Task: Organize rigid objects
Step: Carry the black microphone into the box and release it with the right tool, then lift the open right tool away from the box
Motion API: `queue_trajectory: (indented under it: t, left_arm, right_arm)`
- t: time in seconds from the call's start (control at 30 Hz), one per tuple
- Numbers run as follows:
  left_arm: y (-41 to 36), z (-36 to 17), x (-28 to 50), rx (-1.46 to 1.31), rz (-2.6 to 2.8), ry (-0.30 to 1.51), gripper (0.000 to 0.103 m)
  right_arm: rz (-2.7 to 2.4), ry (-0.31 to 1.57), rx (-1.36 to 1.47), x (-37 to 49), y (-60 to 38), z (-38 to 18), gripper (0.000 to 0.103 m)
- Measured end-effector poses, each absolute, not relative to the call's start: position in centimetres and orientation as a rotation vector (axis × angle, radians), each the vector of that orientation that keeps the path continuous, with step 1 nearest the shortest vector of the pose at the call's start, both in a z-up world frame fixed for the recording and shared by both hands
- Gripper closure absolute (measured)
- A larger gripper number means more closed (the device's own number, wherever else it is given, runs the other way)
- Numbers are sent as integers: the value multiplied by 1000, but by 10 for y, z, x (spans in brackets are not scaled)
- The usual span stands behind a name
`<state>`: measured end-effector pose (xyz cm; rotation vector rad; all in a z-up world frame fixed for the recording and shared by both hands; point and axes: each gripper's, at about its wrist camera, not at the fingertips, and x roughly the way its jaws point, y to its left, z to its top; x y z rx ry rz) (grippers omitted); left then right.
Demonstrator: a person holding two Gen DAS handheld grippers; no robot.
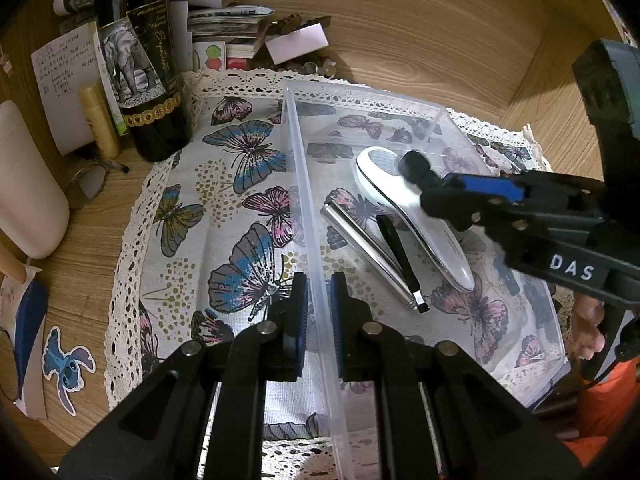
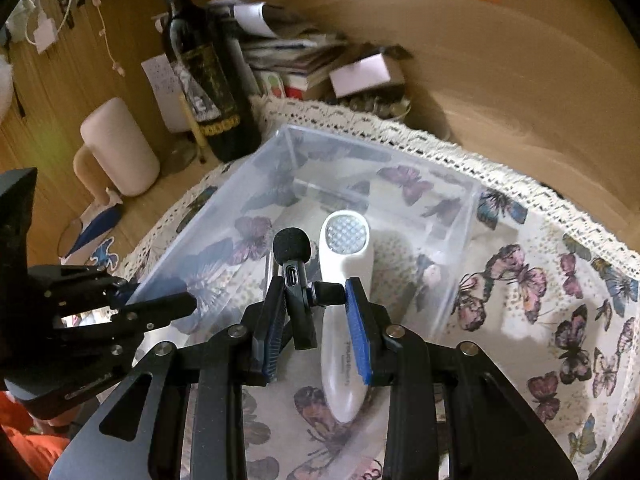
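A clear plastic box (image 1: 304, 184) (image 2: 224, 216) stands on a butterfly-print cloth. Inside lie a white handheld device (image 1: 400, 204) (image 2: 344, 344), a silver tube (image 1: 368, 256) and black tweezers (image 1: 400, 260). My left gripper (image 1: 319, 312) straddles the box's left wall, one finger on each side, jaws close to the wall. My right gripper (image 2: 316, 304) (image 1: 448, 192) hangs over the box above the white device and is shut on a small black microphone with a foam tip (image 2: 294, 268) (image 1: 412, 166).
A dark wine bottle (image 1: 144, 80) (image 2: 208, 80), a cream cylinder (image 1: 28, 184) (image 2: 120, 144), a lip balm tube (image 1: 98, 120), glasses, papers and stacked booklets (image 1: 228, 24) crowd the desk's back left. A Stitch sticker (image 1: 66, 364) lies at the left.
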<state>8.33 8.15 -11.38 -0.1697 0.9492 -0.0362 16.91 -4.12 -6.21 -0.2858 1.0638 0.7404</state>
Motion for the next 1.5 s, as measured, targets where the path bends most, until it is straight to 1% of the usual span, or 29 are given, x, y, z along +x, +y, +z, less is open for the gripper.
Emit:
queue_trajectory:
  t: [0.2,0.3,0.37,0.53,0.73,0.9,0.97,1.1,1.17,1.33,1.4,1.5]
  left_arm:
    - [81,-114,83,-171,-37,949,92]
    - [81,-114,83,-171,-36,949,92]
    - [81,-114,83,-171,-37,949,92]
    - [80,-114,84,-169,-37,949,92]
    - [78,-114,83,-167,-37,948,92]
    - [80,-114,83,-175,-43,944,92]
    - [80,-114,83,-174,-45,944,91]
    - [81,-114,83,-167,-51,944,91]
    - [82,-114,83,-170,-54,943,91]
    - [83,-114,83,-174,-57,943,91]
    - [83,-114,83,-174,-57,943,91]
    - [83,-114,83,-173,-57,944,91]
  right_arm:
    - [733,1076,-270,169,-44,-61,74]
    - [730,1061,-273,168,-46,-56,71]
    - [721,1038,-285,166,-47,-52,66]
    - [708,976,-297,161,-53,-35,65]
    - [597,871,-309,159,-83,-5,61]
    - [469,851,-251,162,-130,9,58]
    - [421,858,-227,161,-146,8,53]
    - [306,878,-220,156,-177,-3,50]
    - [275,900,-210,155,-187,-11,44]
    - [234,970,-201,152,-203,-34,38]
    - [207,979,-204,148,-209,-41,33]
    - [173,993,-160,143,-223,-50,31]
